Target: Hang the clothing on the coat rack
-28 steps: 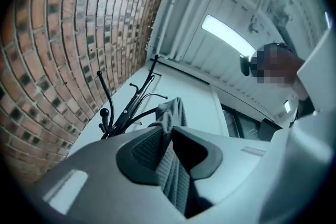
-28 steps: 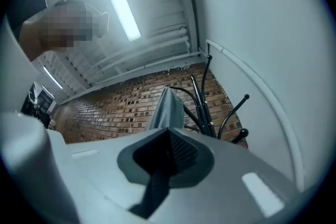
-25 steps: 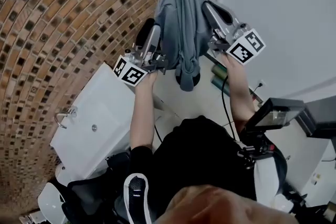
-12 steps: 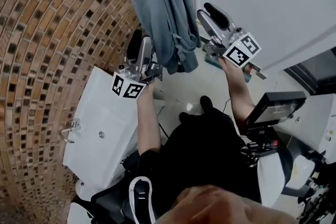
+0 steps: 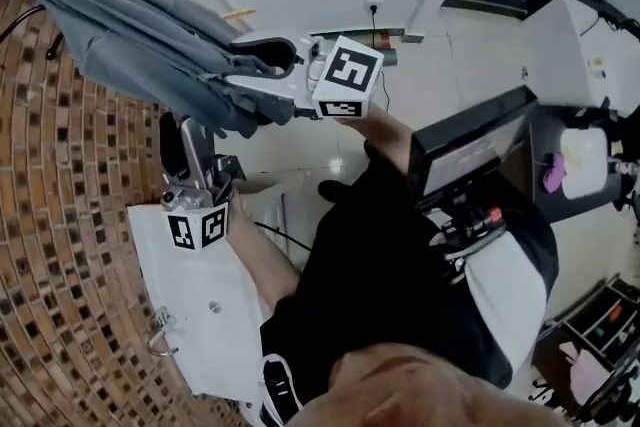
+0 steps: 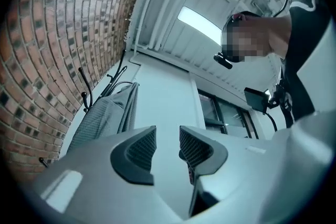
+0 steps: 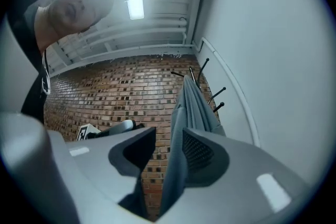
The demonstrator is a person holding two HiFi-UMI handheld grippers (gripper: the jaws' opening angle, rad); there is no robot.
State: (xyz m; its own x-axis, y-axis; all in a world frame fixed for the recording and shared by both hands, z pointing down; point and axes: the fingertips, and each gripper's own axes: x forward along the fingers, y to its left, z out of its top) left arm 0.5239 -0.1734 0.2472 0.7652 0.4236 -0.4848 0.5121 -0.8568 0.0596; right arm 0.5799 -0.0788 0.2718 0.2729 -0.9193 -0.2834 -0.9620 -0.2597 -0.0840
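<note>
Clothing [image 5: 130,45]: looks soft, limp; grip a bunched fold | right gripper [image 7: 169,139]: jaws just opened, clothing loose between | left gripper [image 6: 168,136]: apart, empty

Left gripper [image 5: 182,130]: raised on a bent left forearm [image 5: 255,255], tips pointing upward. Jaws partly apart, nothing between them.

Right gripper [image 5: 262,70]: held out on the right forearm [image 5: 392,137]. Jaws have just been opening and now stand wide. A fold of grey garment [image 7: 177,128] hangs between them, unpinched.

coat rack [image 7: 217,93]: pole mostly hidden behind clothing [image 7: 191,107] | clothing's lower end: behind right hand-held gripper [image 7: 168,134]
</note>
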